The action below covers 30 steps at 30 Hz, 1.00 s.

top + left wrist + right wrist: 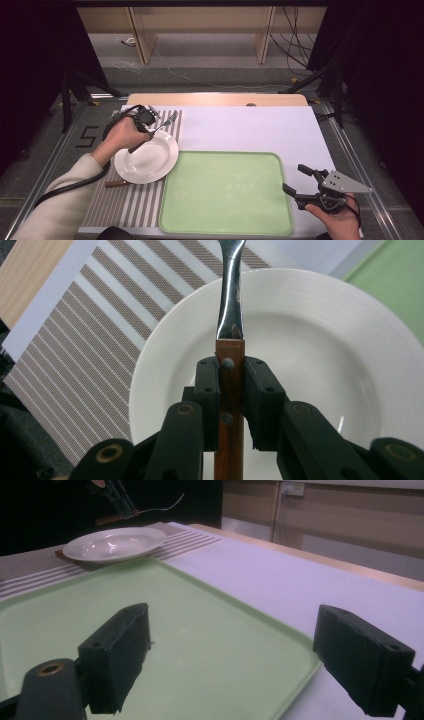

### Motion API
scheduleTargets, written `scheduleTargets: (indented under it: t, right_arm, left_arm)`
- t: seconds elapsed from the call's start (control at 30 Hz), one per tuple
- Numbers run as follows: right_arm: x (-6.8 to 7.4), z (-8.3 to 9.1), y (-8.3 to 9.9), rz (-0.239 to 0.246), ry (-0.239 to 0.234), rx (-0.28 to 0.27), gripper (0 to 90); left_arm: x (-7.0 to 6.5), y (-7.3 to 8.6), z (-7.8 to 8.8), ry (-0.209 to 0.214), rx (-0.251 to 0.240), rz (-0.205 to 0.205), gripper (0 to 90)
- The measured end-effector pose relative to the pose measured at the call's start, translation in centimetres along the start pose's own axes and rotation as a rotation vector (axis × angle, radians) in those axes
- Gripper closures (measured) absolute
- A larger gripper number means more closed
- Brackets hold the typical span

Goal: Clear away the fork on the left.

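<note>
right gripper jaws parted, holding nothing, beside green tray | left gripper jaws clamped on fork by its wooden handle, long axis straight out from the jaws, tines ahead, above white plate | striped mat on desk | dark room beyond

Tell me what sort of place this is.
Probably a lab or test bench for recording table-setting, not a home. A white-topped table carries a striped grey placemat, a round white ceramic plate and an empty light green plastic tray, while bare wooden frames and loose cables stand behind.
</note>
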State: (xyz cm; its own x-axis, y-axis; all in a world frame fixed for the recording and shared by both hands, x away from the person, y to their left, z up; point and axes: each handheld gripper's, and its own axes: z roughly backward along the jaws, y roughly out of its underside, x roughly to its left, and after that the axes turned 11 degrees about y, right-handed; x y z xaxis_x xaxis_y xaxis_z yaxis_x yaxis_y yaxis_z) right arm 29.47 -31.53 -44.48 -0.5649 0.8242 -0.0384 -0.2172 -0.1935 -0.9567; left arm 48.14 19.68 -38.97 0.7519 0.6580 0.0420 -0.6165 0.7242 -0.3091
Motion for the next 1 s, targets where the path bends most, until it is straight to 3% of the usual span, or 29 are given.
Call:
scheduleTargets:
  t: [0.17, 0.4, 0.53, 0.6, 1.0]
  right_arm:
    - [0.0, 0.0, 0.0, 0.000, -0.002, -0.001, 16.5]
    - [0.0, 0.0, 0.0, -0.001, -0.003, 0.000, 16.5]
    - [0.0, 0.0, 0.0, 0.000, -0.003, 0.001, 16.5]
    - [0.0, 0.0, 0.0, 0.000, -0.003, 0.001, 16.5]
    - [0.0, 0.0, 0.0, -0.002, -0.003, 0.001, 16.5]
  left_arm:
    - [-1.9, 0.0, 0.2, 0.028, -0.014, -0.059, 77.0]
    - [-4.6, 0.1, 0.5, 0.068, -0.017, -0.085, 77.0]
    - [-5.9, -0.1, 0.5, 0.091, -0.016, -0.146, 77.0]
    - [-6.8, 0.0, 0.5, 0.095, -0.009, -0.134, 77.0]
    - [-10.6, -0.1, -0.2, 0.150, 0.024, -0.204, 77.0]
